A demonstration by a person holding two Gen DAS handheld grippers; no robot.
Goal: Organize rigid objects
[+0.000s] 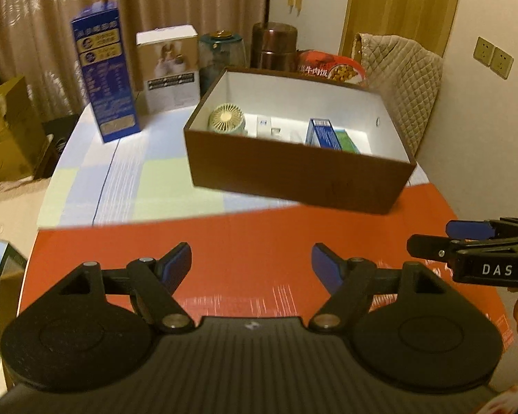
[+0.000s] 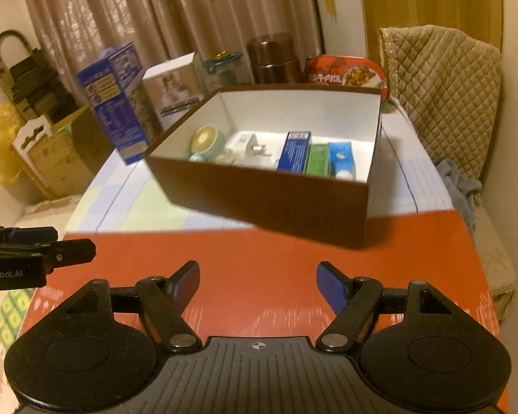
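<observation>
On a checked tablecloth (image 1: 127,186) before drawn curtains, the brown storage box (image 1: 293,179) sits mid-frame; its stiff, light cardboard walls suit a rim grip. Left gripper (image 1: 252,269) and right gripper (image 2: 258,284) both gape empty above a red board (image 1: 259,238).

A lived-in home: curtains (image 1: 127,10), quilted chair cover (image 1: 404,76), checked tablecloth (image 1: 127,179), wall sockets (image 1: 493,57).

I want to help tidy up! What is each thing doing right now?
Brown box: open, no lid on it.
Little fan: inside the box, left end.
Small cartons: inside the box, standing side by side.
Tall blue carton: upright on the table.
Left hand-held gripper: open, holding nothing.
Right hand-held gripper: open, holding nothing.
</observation>
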